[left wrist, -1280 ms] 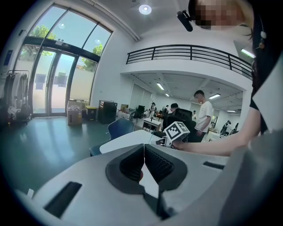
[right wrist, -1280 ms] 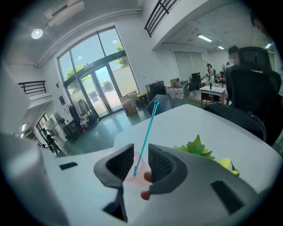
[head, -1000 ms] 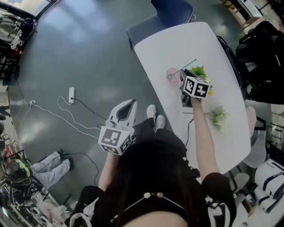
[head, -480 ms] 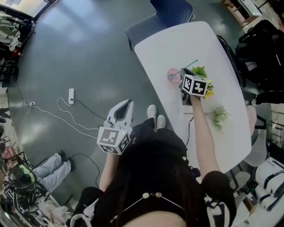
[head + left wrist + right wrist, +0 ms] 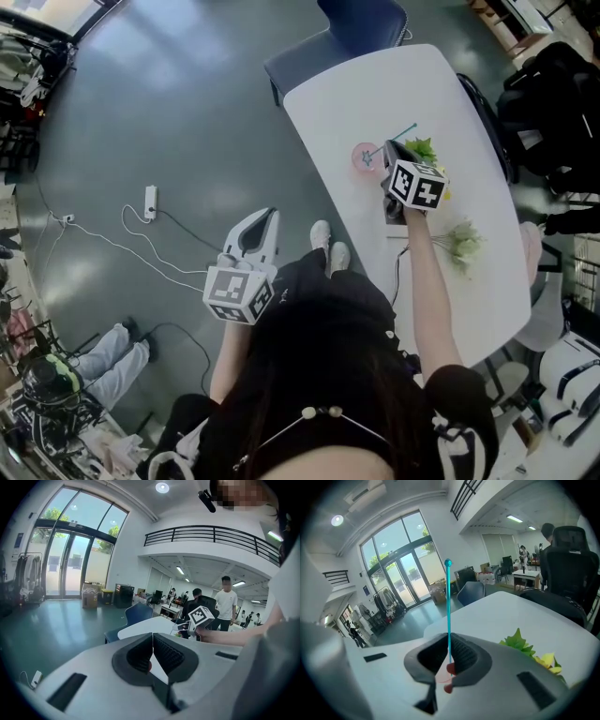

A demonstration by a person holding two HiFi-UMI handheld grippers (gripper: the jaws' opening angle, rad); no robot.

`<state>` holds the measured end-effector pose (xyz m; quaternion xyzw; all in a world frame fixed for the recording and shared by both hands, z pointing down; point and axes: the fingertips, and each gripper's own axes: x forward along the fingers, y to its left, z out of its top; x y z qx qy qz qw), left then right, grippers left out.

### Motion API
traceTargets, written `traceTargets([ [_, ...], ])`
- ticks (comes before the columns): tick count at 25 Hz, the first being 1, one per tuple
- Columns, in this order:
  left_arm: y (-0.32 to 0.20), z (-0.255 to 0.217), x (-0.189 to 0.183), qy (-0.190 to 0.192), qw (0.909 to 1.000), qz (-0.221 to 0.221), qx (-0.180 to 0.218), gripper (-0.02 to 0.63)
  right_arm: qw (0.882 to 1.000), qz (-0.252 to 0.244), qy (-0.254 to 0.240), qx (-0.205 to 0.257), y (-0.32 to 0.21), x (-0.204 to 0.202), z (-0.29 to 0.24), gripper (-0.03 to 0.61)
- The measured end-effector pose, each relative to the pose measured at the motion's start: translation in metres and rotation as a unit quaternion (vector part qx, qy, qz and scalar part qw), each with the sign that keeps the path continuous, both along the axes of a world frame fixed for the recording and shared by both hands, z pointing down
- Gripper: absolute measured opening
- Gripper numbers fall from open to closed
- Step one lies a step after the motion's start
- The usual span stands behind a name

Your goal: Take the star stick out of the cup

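Note:
A small pink cup (image 5: 364, 157) stands on the white table (image 5: 375, 89). The teal star stick (image 5: 397, 137) leans out of it toward the far right, with its star end down in the cup. My right gripper (image 5: 386, 154) sits just right of the cup. In the right gripper view the stick (image 5: 448, 611) rises straight up between the jaws (image 5: 450, 654), which are closing and pinch it; the pink cup (image 5: 448, 669) shows below them. My left gripper (image 5: 265, 218) hangs off the table over the floor, shut and empty (image 5: 152, 638).
Green artificial leaves (image 5: 421, 149) lie under the right gripper, and a pale flower sprig (image 5: 462, 243) lies nearer the table's front. A blue chair (image 5: 361, 23) stands at the far end and a black chair (image 5: 553, 103) to the right. A cable and power strip (image 5: 150, 200) lie on the floor.
The right gripper has shifted only slightly beside the cup. The left gripper has drifted a little to the left. Cup and stick stay where they were.

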<state>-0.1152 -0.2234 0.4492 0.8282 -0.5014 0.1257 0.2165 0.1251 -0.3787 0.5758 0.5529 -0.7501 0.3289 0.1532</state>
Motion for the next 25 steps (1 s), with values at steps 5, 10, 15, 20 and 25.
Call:
traceTargets([
  [5, -0.002, 0.000, 0.008, 0.000, 1.0000, 0.006, 0.004, 0.008, 0.999, 0.007, -0.026, 0.039, 0.011, 0.002, -0.036, 0.021],
  [10, -0.005, -0.003, 0.014, 0.002, 0.9999, 0.014, 0.010, 0.008, 0.995, 0.030, -0.053, 0.084, 0.030, 0.007, -0.080, 0.021],
  [15, -0.007, -0.005, 0.019, 0.002, 0.9997, 0.021, 0.013, 0.007, 0.988, 0.037, -0.074, 0.128, 0.053, 0.010, -0.124, 0.021],
  [20, -0.006, -0.008, 0.024, 0.000, 0.9995, 0.028, 0.014, 0.008, 0.983, 0.034, -0.099, 0.148, 0.078, 0.010, -0.161, 0.021],
  [25, -0.007, -0.008, 0.024, -0.001, 0.9995, 0.029, 0.014, 0.008, 0.976, 0.039, -0.128, 0.172, 0.097, 0.012, -0.191, 0.020],
])
